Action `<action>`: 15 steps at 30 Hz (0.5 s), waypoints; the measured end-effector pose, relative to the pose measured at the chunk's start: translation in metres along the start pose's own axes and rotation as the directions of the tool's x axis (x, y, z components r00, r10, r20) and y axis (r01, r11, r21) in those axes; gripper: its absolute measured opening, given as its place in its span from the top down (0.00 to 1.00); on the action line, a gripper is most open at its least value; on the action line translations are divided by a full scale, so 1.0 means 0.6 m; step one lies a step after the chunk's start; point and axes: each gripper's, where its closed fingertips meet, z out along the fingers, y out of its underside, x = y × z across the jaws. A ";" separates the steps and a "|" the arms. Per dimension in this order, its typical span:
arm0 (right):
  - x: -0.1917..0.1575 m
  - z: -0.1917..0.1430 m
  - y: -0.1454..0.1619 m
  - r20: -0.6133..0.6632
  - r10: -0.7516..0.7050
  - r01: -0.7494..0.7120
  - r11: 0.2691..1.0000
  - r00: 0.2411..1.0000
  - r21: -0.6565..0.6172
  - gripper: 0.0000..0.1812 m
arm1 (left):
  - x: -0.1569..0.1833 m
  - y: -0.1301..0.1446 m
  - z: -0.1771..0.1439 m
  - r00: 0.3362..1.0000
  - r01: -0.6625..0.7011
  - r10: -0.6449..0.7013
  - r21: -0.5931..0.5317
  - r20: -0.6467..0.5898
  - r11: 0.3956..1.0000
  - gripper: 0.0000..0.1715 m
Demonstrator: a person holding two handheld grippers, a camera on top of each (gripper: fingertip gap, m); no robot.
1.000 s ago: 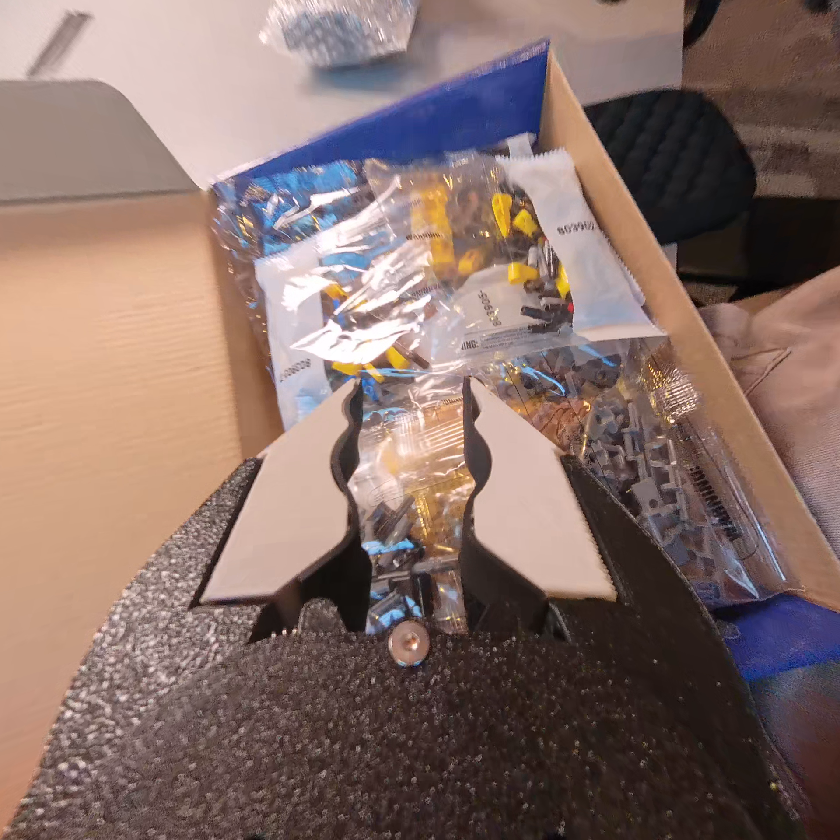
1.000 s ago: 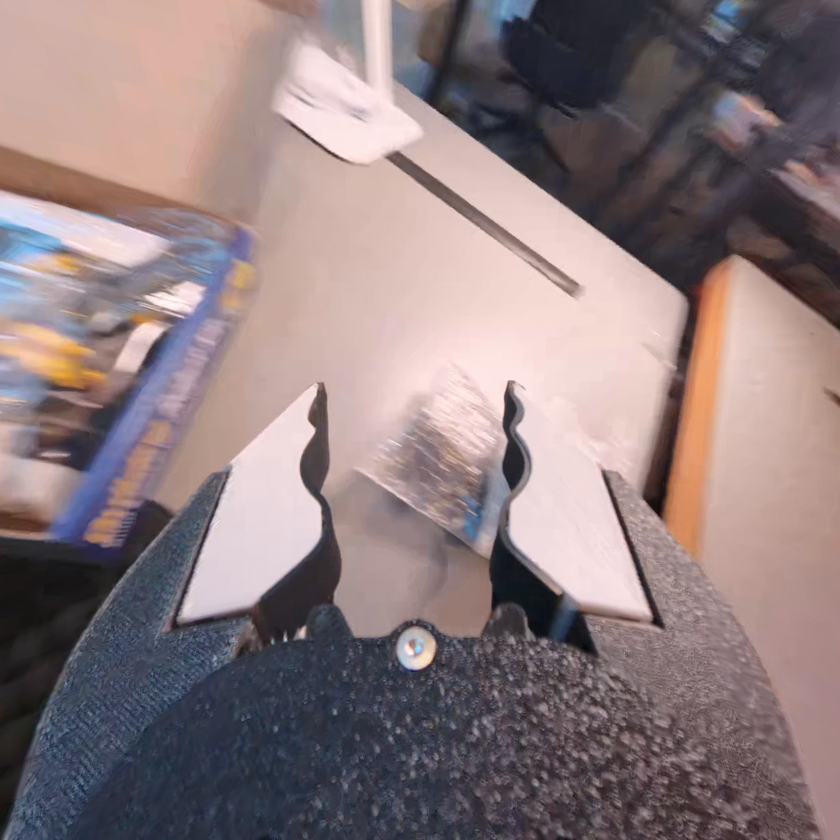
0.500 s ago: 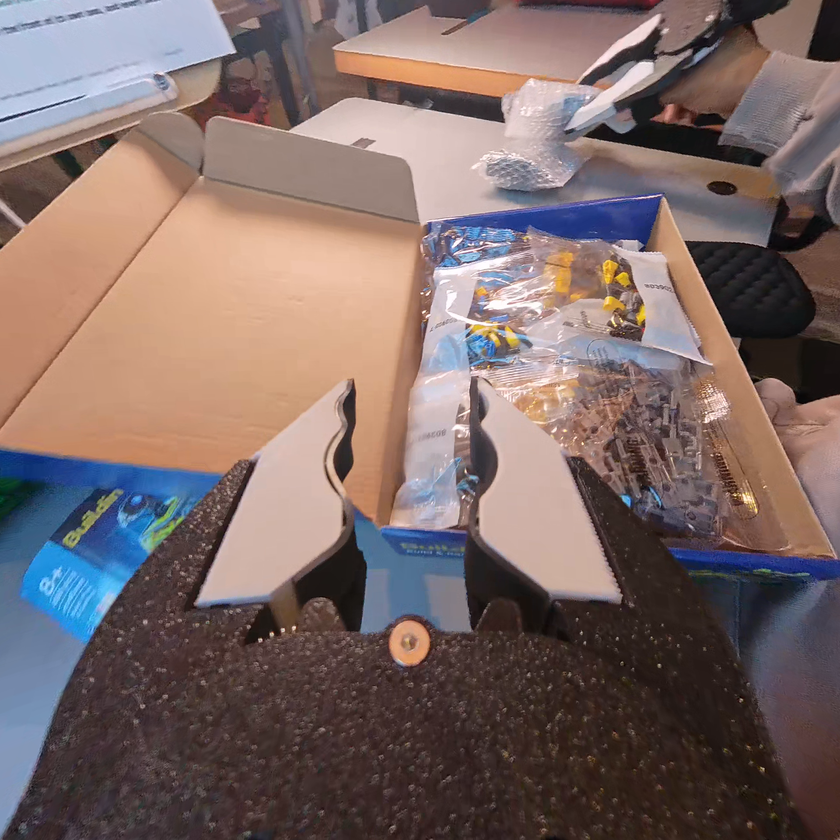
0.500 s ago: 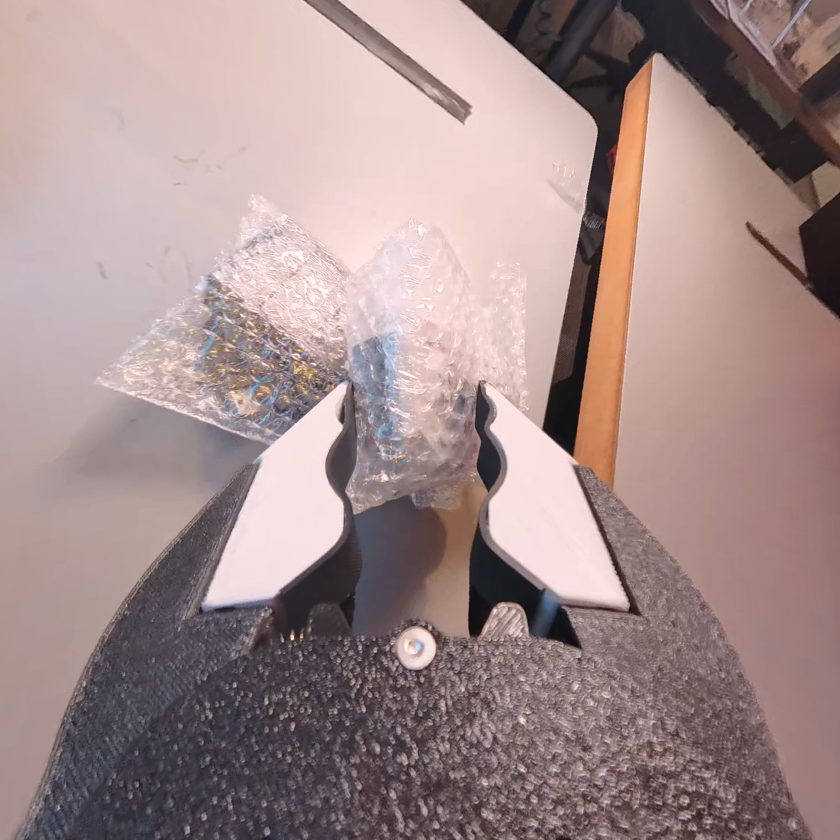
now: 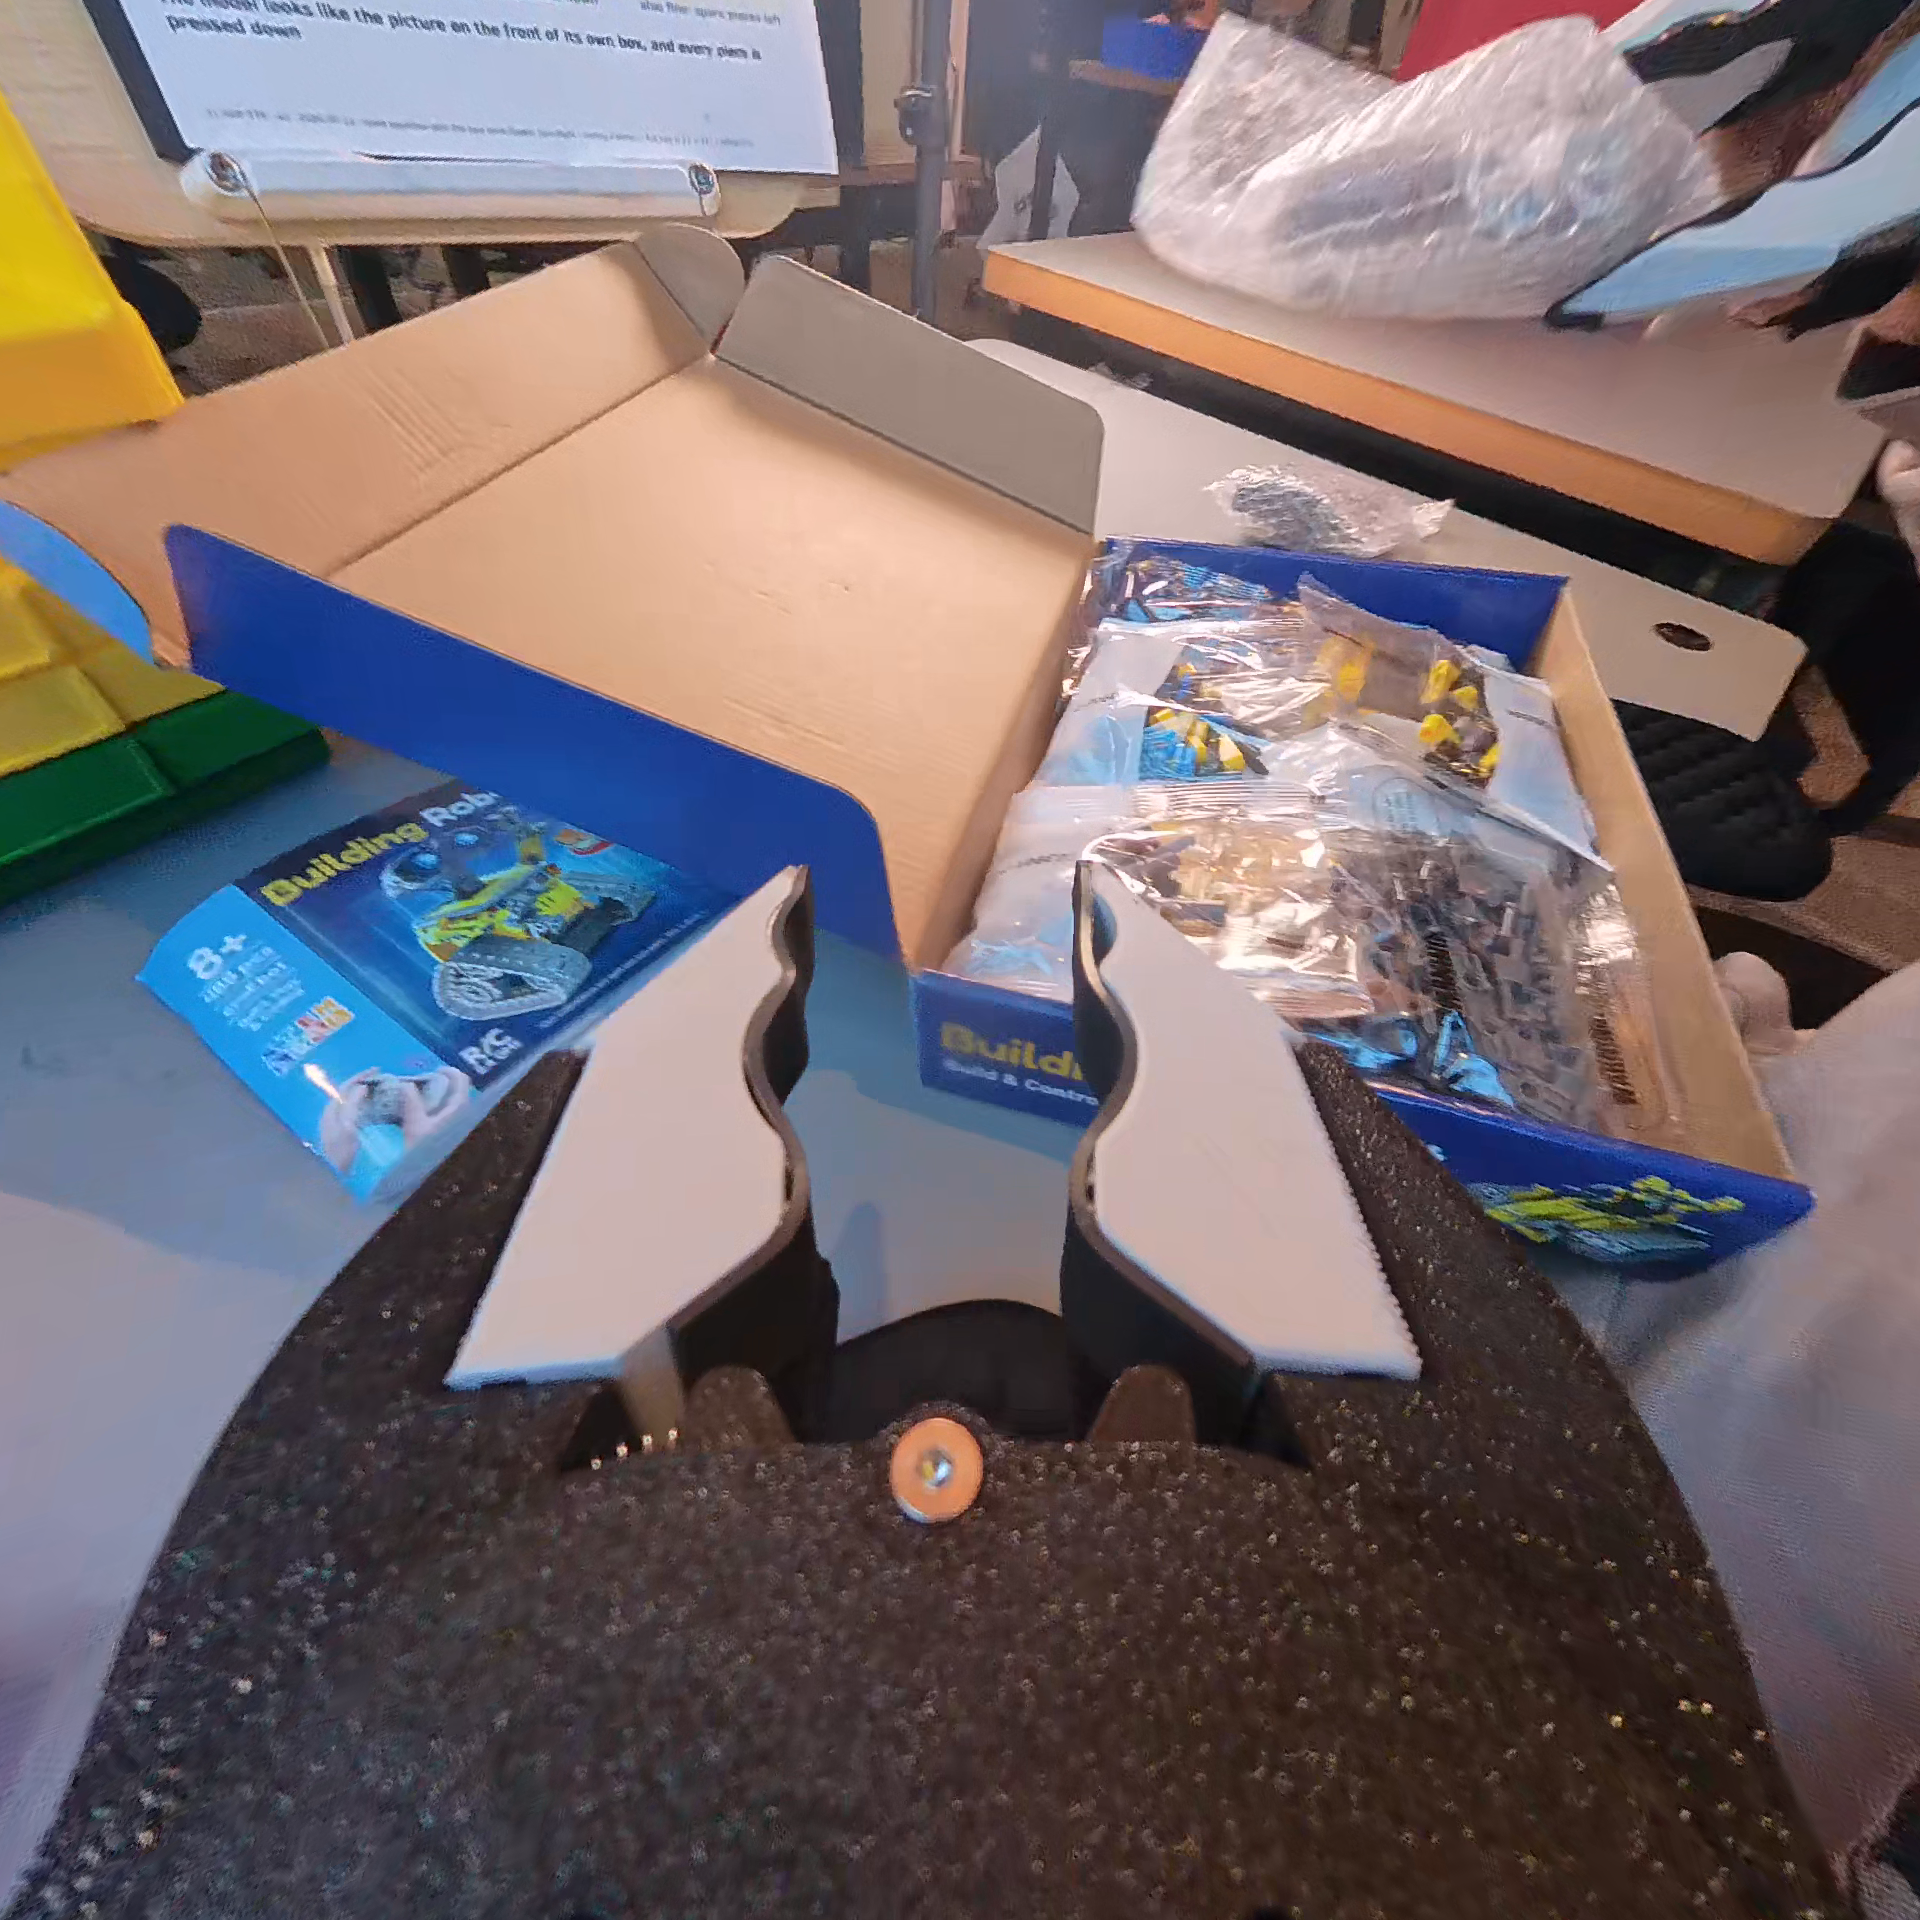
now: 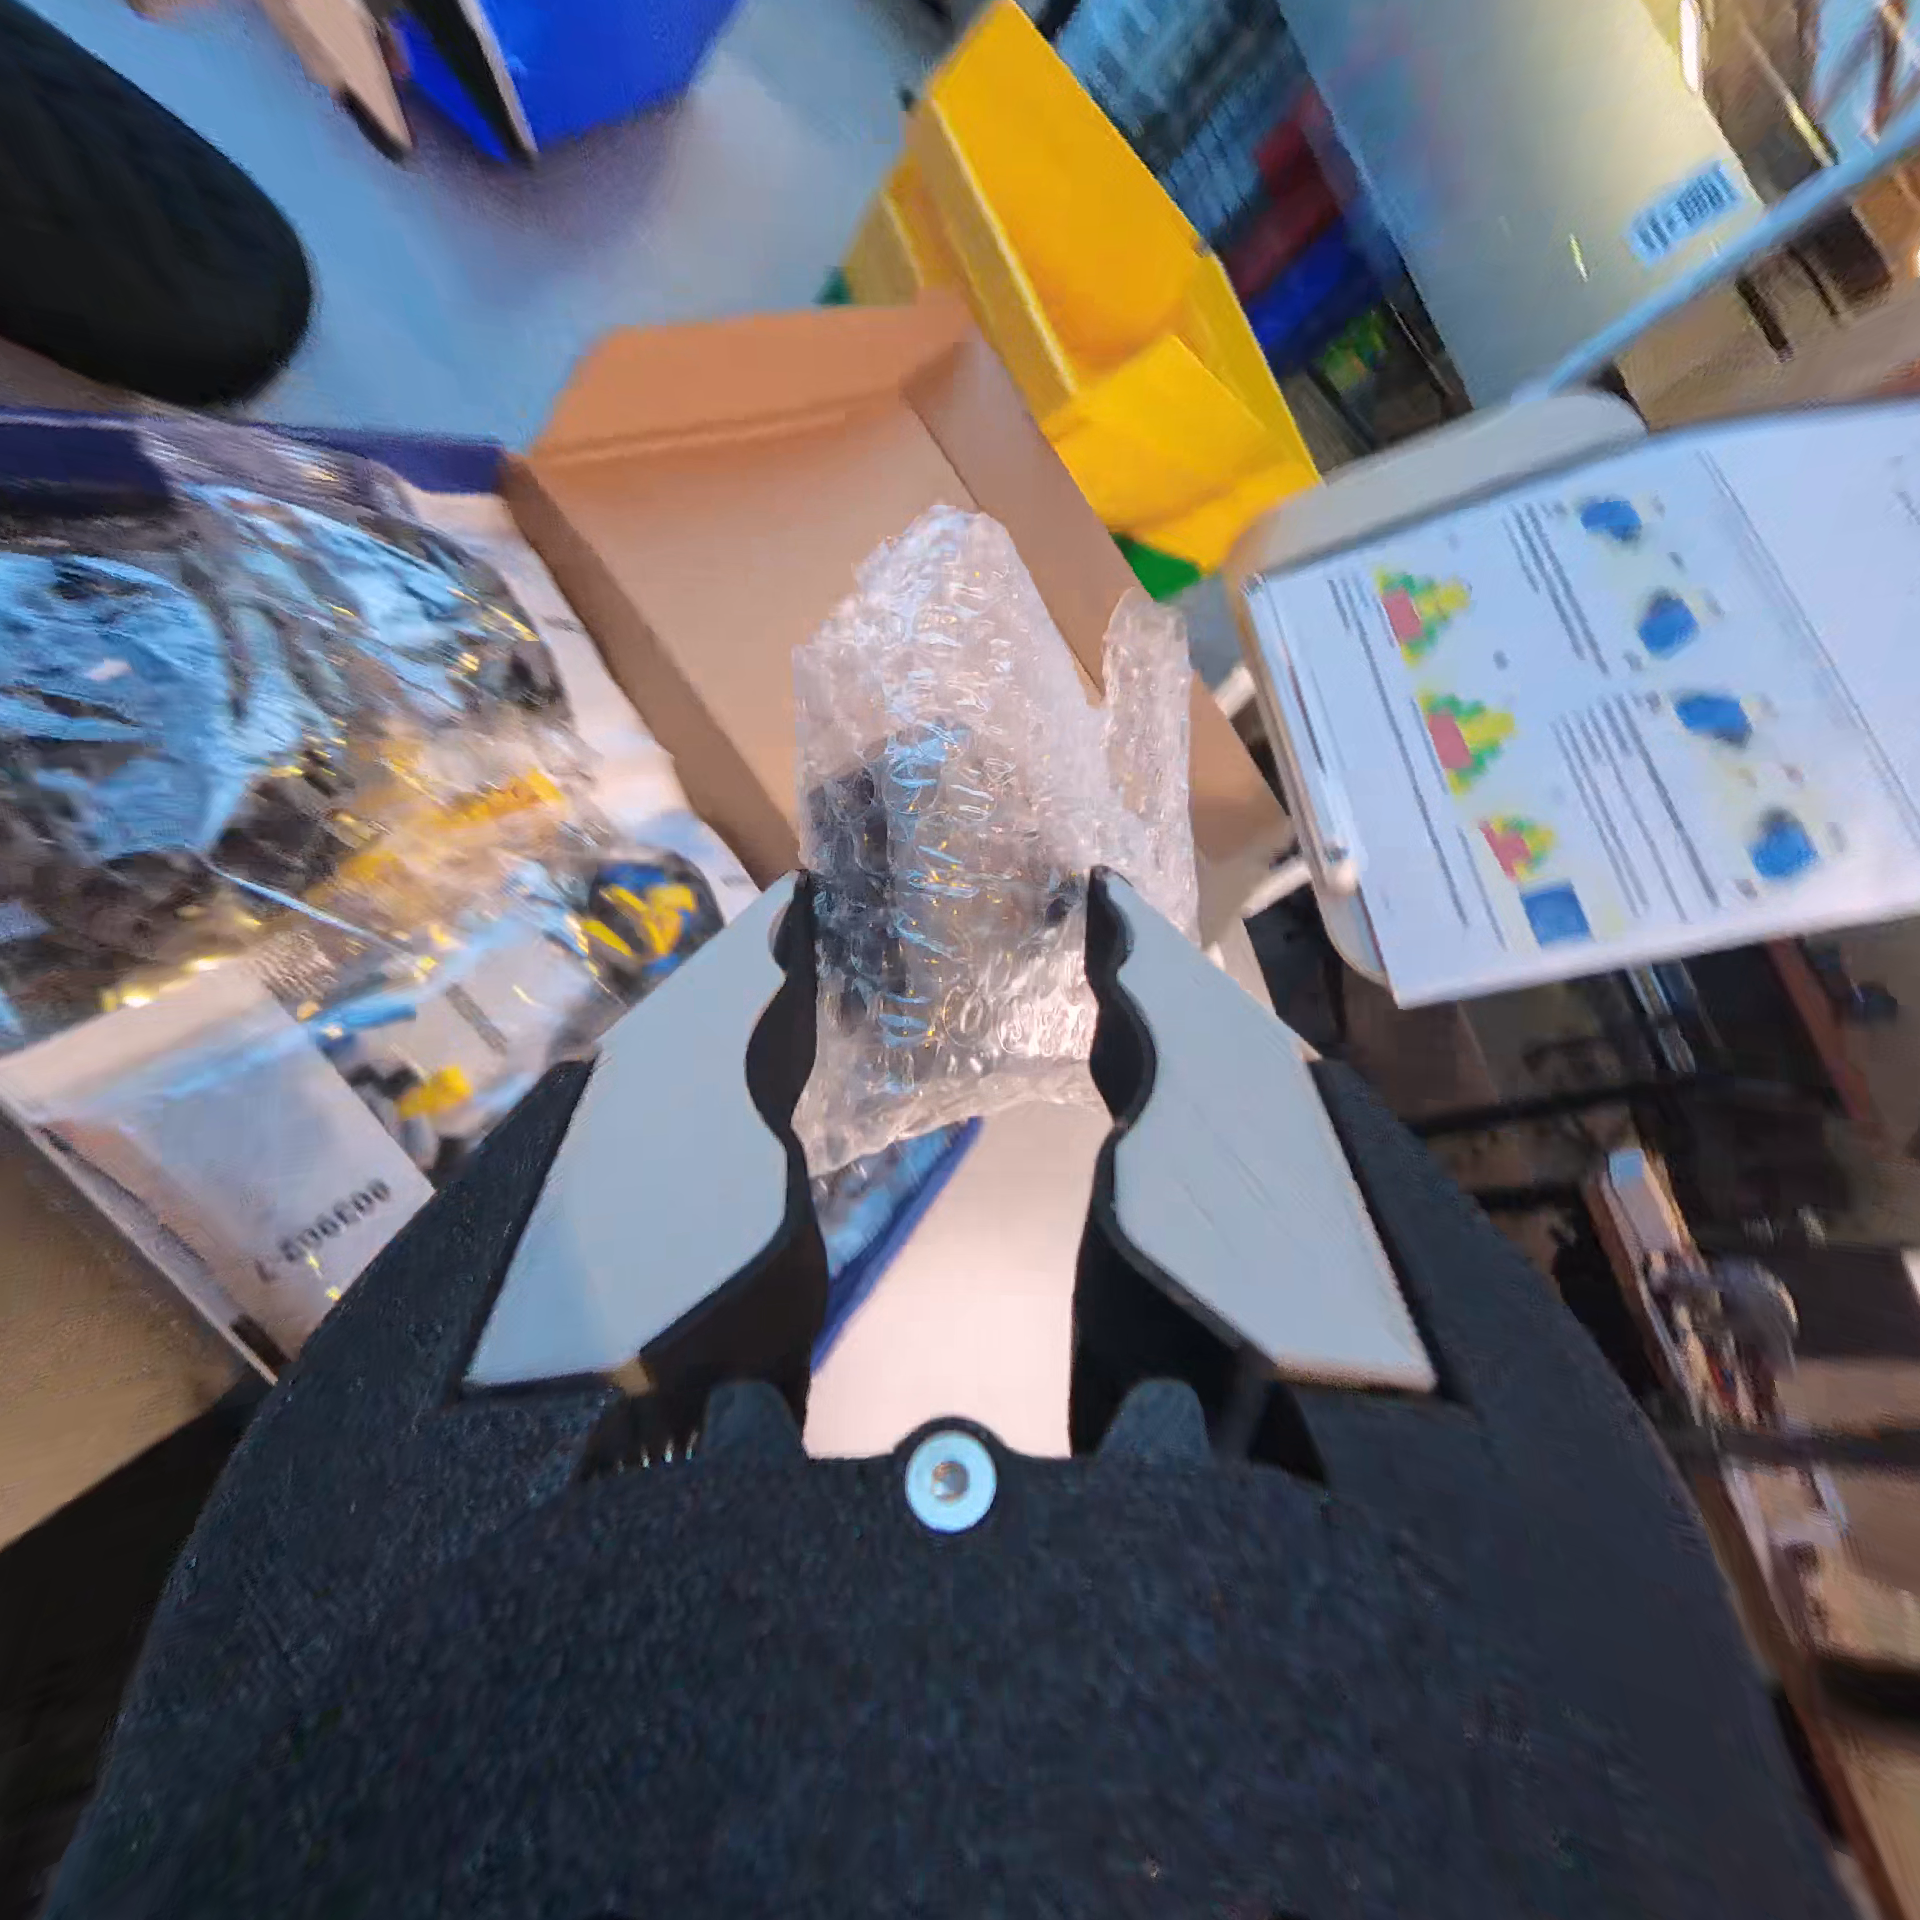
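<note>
Bubble-wrap bundle [image 6: 940,831] in right hand-held gripper [image 6: 943,902], contents unclear

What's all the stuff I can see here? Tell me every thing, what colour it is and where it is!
Cardboard box: one, blue outside, brown inside, open on the table.
Bags of small parts: several, clear with grey, yellow and blue pieces, in the box's right half.
Booklet: one, blue, flat on the table left of the box.
Small bag: one, clear with dark pieces, on the table behind the box.
Bins: yellow with green below, beyond the box lid.
Printed sheet: one, white, on a stand.
Bubble-wrap bundle: one, clear around something dark, in the air.
Left gripper: open, holding nothing, near the box's front edge.
Right gripper: shut on the bubble-wrap bundle, above the box.
</note>
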 end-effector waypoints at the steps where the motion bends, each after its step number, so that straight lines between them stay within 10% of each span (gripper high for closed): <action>1: -0.027 0.015 -0.023 0.050 -0.045 0.044 0.998 0.998 0.037 0.72 | 0.009 0.006 -0.002 1.000 0.014 -0.014 0.004 -0.020 1.000 0.72; 15: -0.280 0.142 -0.057 0.432 -0.388 0.324 0.921 0.814 0.216 0.73 | 0.076 0.045 -0.009 0.986 0.084 -0.078 0.036 -0.146 0.996 0.74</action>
